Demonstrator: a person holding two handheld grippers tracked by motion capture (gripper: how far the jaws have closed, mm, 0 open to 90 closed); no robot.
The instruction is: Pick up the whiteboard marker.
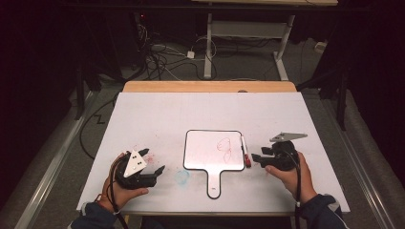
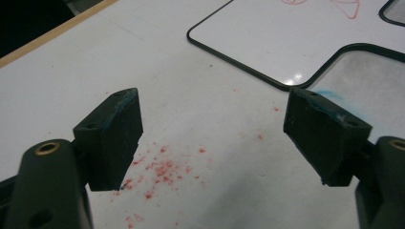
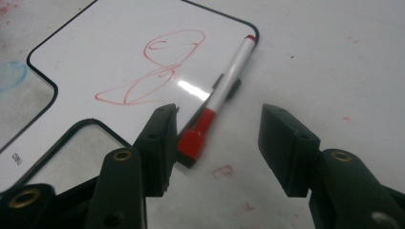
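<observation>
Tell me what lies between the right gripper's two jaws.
The red-capped end of the marker lies between them in the right gripper view, close against one jaw of the right gripper; beside it, bare table.

The high view is dim and soft, dark toward the edges from nine to three o'clock, with only the white counter (image 1: 153, 114) lit from above. The right gripper view shows a small glare spot on the whiteboard (image 3: 110, 28) by the marker (image 3: 217, 95). In both gripper views the near fingers (image 2: 112, 138) are slightly blurred and cast faint shadows.
</observation>
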